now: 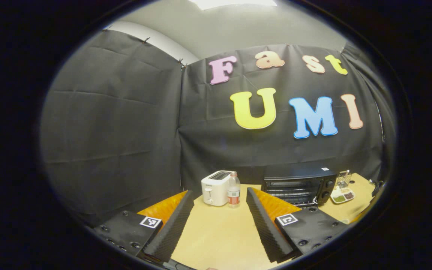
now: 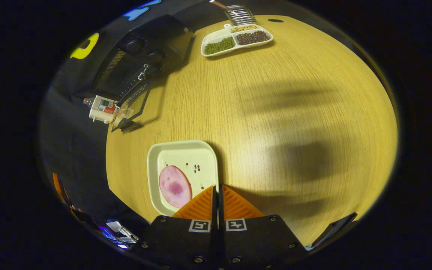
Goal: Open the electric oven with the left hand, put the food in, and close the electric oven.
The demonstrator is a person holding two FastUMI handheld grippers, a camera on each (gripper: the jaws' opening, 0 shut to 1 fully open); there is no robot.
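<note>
- Wood-top table (image 2: 276, 112): carries everything.
- Electric oven (image 2: 141, 60): at the table's far-left corner in the right gripper view, door (image 2: 131, 107) dropped open and hanging out over the tabletop. In the left gripper view it sits toward the back edge, right of the toaster (image 1: 216, 187) and bottle (image 1: 233, 189).
- Plate (image 2: 186, 165): square, pale, at the near-left edge of the table. Slice of ham (image 2: 174, 186) lies on its near half.
- Divided snack tray (image 2: 236, 39): far edge, just right of the oven, with a wire rack behind it.
- Left gripper (image 1: 219, 228): released, fingers spread wide, nothing between them, held above the table pointing at toaster and bottle.
- Right gripper (image 2: 217, 195): clenched, fingers pressed together with only a thin slit, tips over the plate's near right rim. Cannot tell whether they pinch that rim.
</note>
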